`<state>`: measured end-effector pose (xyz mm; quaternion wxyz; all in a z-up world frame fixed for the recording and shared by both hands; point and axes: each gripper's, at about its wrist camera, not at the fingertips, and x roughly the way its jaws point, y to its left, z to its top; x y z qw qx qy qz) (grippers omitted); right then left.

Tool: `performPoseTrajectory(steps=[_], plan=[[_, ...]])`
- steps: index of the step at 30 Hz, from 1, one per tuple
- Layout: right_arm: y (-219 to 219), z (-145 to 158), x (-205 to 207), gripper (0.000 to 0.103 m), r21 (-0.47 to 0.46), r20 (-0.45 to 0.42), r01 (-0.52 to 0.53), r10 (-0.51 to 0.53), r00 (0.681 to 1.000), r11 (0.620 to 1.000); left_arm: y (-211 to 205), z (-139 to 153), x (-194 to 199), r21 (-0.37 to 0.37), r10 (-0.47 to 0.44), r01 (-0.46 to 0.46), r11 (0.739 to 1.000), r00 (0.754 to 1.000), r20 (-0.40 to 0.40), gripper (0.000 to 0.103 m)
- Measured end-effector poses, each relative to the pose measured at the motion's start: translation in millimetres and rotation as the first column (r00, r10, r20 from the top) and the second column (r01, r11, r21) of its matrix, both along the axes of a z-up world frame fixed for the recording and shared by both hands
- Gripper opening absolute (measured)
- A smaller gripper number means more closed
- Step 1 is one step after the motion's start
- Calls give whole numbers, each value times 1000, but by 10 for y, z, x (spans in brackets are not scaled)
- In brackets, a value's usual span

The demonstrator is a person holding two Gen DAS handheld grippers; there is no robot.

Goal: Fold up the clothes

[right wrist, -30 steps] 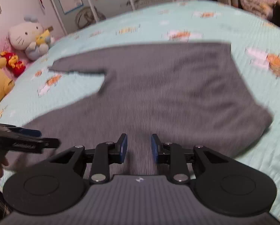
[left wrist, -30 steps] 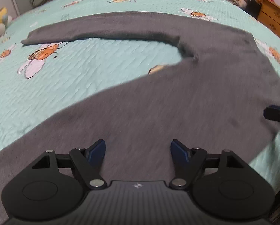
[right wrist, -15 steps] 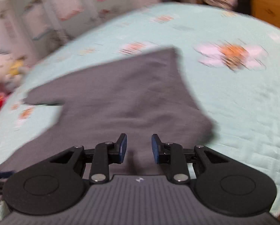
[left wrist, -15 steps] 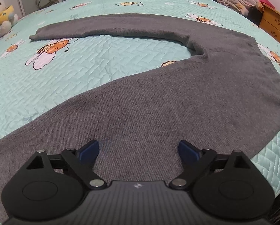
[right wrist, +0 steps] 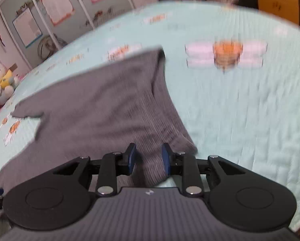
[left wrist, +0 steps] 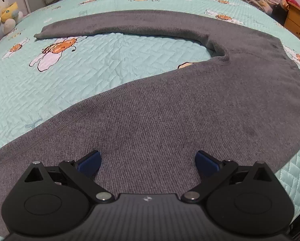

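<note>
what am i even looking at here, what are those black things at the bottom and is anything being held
The black things are two handheld grippers; a person carries one in each hand, and each has a camera looking forward along its two blue-padded fingers. So there are two pictures, one from each hand.

Both look down on a bed with a mint quilt printed with bees. A grey sweater lies spread on it, one sleeve stretched out at the far side. A plush toy sits by the wall.

The left gripper is wide open above the sweater, having just opened, and holds nothing. The right gripper is over the sweater's edge, its fingers around a bunched fold and closing in; the blur hides whether they pinch it yet.
</note>
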<state>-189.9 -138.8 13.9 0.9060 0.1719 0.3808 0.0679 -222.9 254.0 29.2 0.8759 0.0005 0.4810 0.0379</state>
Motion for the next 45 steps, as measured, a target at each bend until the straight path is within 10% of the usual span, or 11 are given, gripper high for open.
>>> performPoseTrajectory(steps=[9, 18, 20, 21, 24, 30, 40, 45], plan=[[158, 349, -26, 28, 54, 115, -7, 1, 993, 998, -37, 173, 131, -60, 86, -89, 994, 995, -49, 81], [211, 76, 533, 28, 361, 116, -97, 59, 992, 928, -517, 133, 358, -37, 26, -27, 999, 999, -27, 79], [0, -134, 590, 25, 356, 54, 13, -35, 998, 935, -562, 108, 362, -6, 11, -11, 1000, 1000, -25, 81], [-120, -203, 569, 1, 330, 37, 65, -82, 996, 942, -567, 104, 361, -2, 7, -7, 1000, 1000, -25, 82], [-317, -213, 472, 0, 297, 48, 114, -134, 990, 948, -544, 89, 375, -9, 12, -12, 1000, 1000, -26, 86], [3, 85, 479, 31, 168, 150, 1, -27, 988, 986, -606, 80, 399, 8, 19, -19, 1000, 999, -34, 90], [-245, -86, 429, 30, 238, 114, 34, -63, 991, 971, -545, 106, 377, -41, 39, -40, 998, 999, -29, 90], [-290, 116, 364, 33, 216, 166, 42, -79, 983, 975, -527, 232, 337, -159, 64, -56, 986, 997, 45, 69]])
